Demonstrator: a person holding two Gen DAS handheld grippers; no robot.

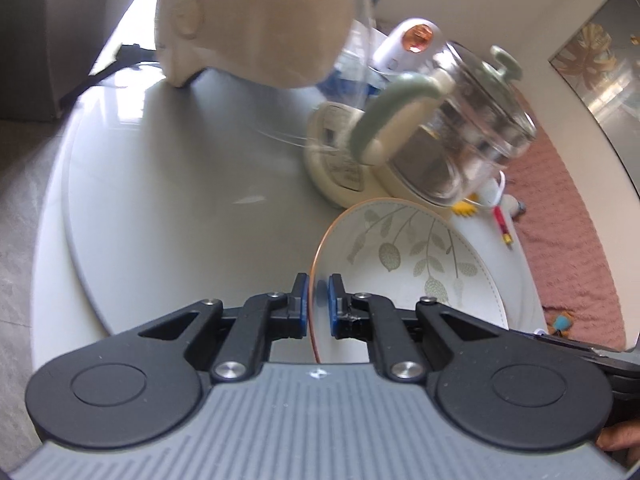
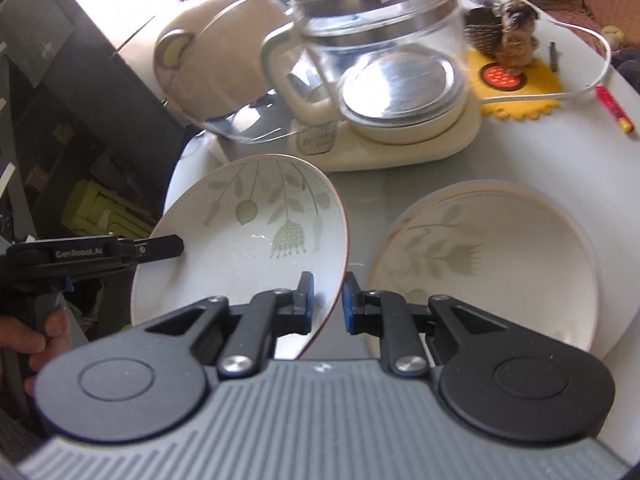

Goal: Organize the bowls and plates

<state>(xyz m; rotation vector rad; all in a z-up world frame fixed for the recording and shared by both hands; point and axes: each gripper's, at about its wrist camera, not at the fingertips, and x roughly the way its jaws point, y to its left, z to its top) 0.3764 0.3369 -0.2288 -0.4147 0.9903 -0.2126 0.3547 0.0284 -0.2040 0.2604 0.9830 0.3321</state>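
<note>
Clamped between the right gripper [image 2: 326, 300] pads, the leaf-patterned plate's [image 2: 256, 236] right rim is held; its opposite rim is pinched by the left gripper [image 1: 318, 300]. It is tilted, raised above the table [image 1: 180, 200]. Stacked plates [image 2: 492, 256] lie right; a glass kettle [image 2: 384, 68] blocks the far side.

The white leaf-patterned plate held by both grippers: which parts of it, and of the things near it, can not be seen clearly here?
- White leaf-patterned plate: near rim hidden by right gripper body, right wrist view.
- Second white plate: blurred; stacked or not, unclear.
- Glass kettle: motion-blurred, left wrist view.
- Left gripper: pad contact partly hidden.
</note>
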